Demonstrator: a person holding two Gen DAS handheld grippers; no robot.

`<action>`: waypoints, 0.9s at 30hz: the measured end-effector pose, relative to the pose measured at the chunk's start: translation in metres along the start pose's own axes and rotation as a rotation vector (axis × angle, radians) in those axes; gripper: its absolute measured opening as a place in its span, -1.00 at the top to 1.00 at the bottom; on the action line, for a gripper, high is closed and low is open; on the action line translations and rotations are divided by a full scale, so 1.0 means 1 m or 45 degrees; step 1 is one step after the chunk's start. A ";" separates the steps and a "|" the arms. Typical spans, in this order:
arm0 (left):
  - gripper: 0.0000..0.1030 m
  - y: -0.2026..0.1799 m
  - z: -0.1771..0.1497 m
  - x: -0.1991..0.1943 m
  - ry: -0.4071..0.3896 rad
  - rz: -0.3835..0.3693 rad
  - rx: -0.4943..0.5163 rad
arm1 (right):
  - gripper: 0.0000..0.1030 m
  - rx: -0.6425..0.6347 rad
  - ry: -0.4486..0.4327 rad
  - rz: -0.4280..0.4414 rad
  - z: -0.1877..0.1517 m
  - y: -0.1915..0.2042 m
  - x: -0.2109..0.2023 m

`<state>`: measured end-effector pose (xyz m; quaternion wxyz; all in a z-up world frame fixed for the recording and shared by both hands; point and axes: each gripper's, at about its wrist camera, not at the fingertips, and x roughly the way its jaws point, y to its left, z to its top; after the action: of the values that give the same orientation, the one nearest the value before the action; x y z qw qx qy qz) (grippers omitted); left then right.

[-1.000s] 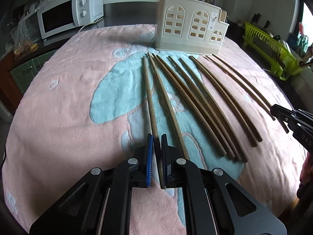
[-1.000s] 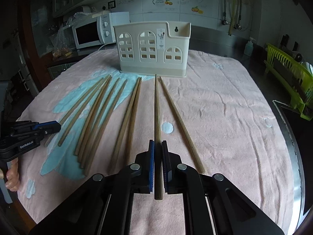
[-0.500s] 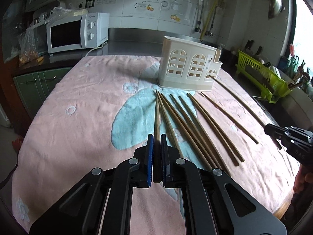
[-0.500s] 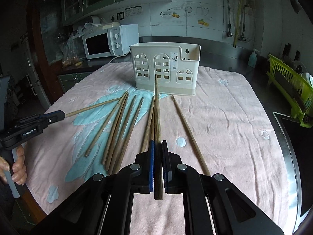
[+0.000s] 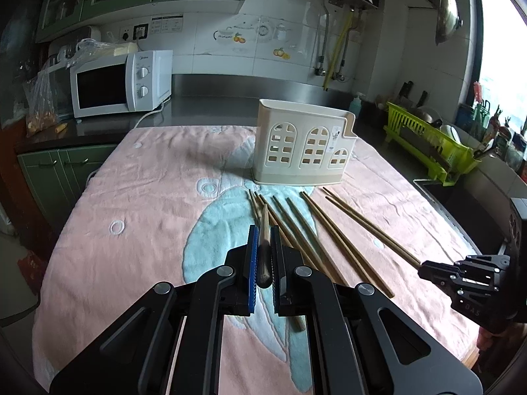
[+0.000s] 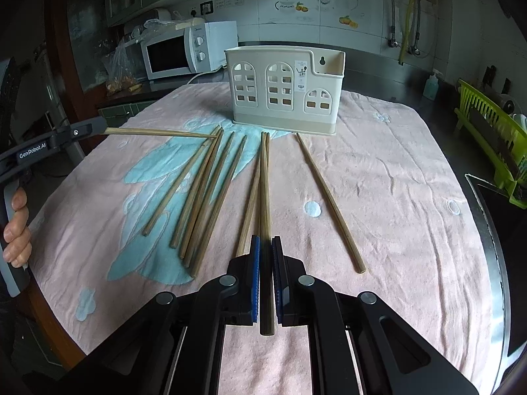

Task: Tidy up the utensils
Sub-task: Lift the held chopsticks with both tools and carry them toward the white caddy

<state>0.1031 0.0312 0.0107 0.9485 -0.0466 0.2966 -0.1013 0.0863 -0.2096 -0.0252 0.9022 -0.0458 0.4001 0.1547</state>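
Your left tongs point(image 5: 263, 256) were clamped on one chopstick point(image 5: 264, 230). Its rear end sat dark between the blue pads, hard to make out, and from that camera it looked foreshortened, pointing away toward the holder point(image 5: 304, 146). In the right view the same stick point(image 6: 158, 132) ran almost level, left to right, its tip near the far ends of the loose chopsticks point(image 6: 204, 191) on the pink towel point(image 6: 395, 197). These lay side by side, long axes running near to far, toward the holder. Your right tongs point(image 6: 266, 273) gripped another chopstick point(image 6: 264, 197), aimed straight at the holder; its near end poked out behind the pads. The holder's inside was hidden.
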 end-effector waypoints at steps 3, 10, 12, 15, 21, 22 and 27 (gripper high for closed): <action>0.89 -0.001 0.004 -0.001 -0.007 -0.004 0.003 | 0.86 0.026 0.026 0.024 -0.002 -0.004 0.004; 0.89 -0.005 0.013 -0.005 -0.033 -0.005 0.036 | 0.86 0.034 -0.010 0.003 0.005 -0.006 -0.004; 0.89 -0.007 0.015 -0.005 -0.039 -0.009 0.045 | 0.86 0.047 -0.039 -0.002 0.007 -0.007 -0.007; 0.89 -0.008 0.018 -0.005 -0.042 -0.002 0.057 | 0.86 0.064 -0.079 0.007 0.012 -0.007 -0.012; 0.89 -0.007 0.021 -0.001 -0.036 0.001 0.056 | 0.86 0.075 -0.182 -0.004 0.024 -0.004 -0.020; 0.89 -0.006 0.021 0.000 -0.035 0.001 0.055 | 0.86 0.077 -0.197 -0.006 0.027 -0.004 -0.021; 0.89 -0.002 0.023 0.002 -0.035 -0.005 0.046 | 0.86 0.084 -0.251 -0.005 0.039 -0.005 -0.027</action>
<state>0.1175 0.0290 0.0290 0.9530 -0.0313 0.2814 -0.1077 0.0989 -0.2125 0.0209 0.9384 -0.0015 0.3143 0.1434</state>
